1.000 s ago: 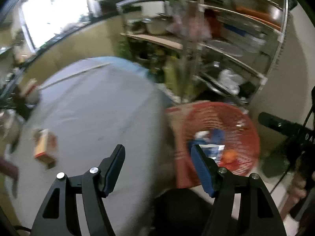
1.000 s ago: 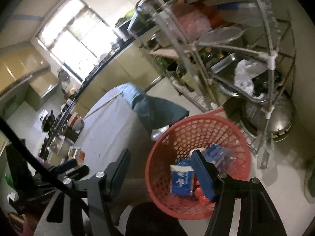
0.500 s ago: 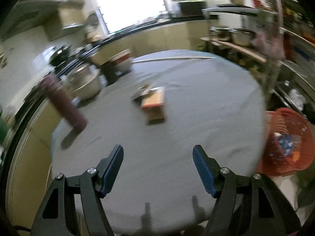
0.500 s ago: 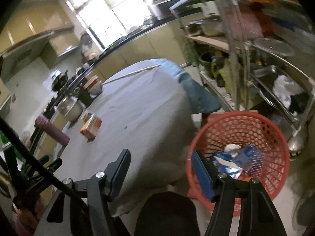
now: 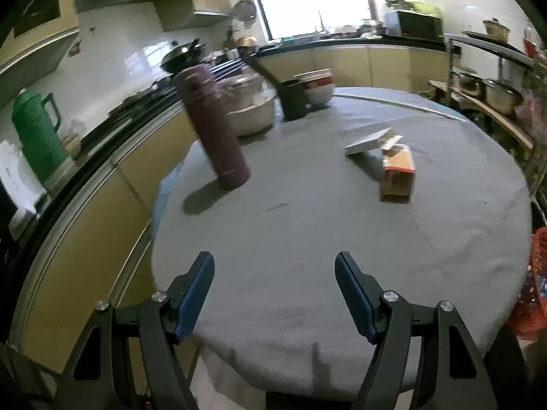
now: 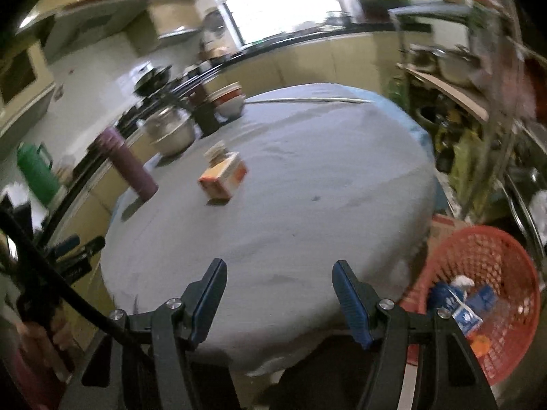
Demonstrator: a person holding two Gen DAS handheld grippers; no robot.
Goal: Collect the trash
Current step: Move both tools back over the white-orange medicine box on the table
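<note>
An orange and brown carton (image 5: 397, 173) (image 6: 224, 177) lies on the round grey-clothed table (image 5: 307, 232) (image 6: 294, 205), with a flat white packet (image 5: 370, 140) just behind it. A red mesh basket (image 6: 492, 273) holding blue and white wrappers stands on the floor right of the table; only its rim (image 5: 533, 280) shows in the left wrist view. My left gripper (image 5: 274, 275) hangs open over the table's near edge with nothing between its fingers. My right gripper (image 6: 278, 280) is open and empty too, over the near edge, with the basket to its right.
A maroon flask (image 5: 213, 126) stands at the table's left. A metal pot (image 5: 251, 102), a dark cup (image 5: 294, 99) and stacked bowls (image 5: 316, 85) sit at the back. A green jug (image 5: 37, 133) is on the counter. Metal shelves (image 6: 478, 109) stand right of the table.
Both views have swung left from the red basket to the table top. The carton and flask came into view. Both grippers stay open and empty.
</note>
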